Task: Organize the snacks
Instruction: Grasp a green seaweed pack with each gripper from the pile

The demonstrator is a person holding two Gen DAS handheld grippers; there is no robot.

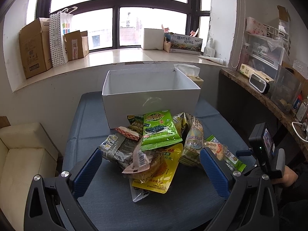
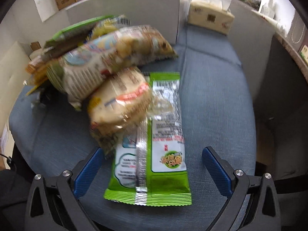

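The left wrist camera sits back from the blue cushion (image 1: 92, 119), looking forward and slightly down across the snack pile (image 1: 154, 146) to the white box (image 1: 150, 96) and the window (image 1: 119, 11) beyond. The right wrist camera hangs much nearer and lower, aimed steeply down at the pile's right edge, close over the green rice-cracker packet (image 2: 154, 154). Both views share the pile, cushion, box wall and tissue pack (image 2: 209, 17).

Tissue pack (image 1: 189, 71), cardboard boxes (image 1: 34, 48)

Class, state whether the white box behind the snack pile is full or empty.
Appears empty: the white box shows only bare inner walls; its floor is hidden.
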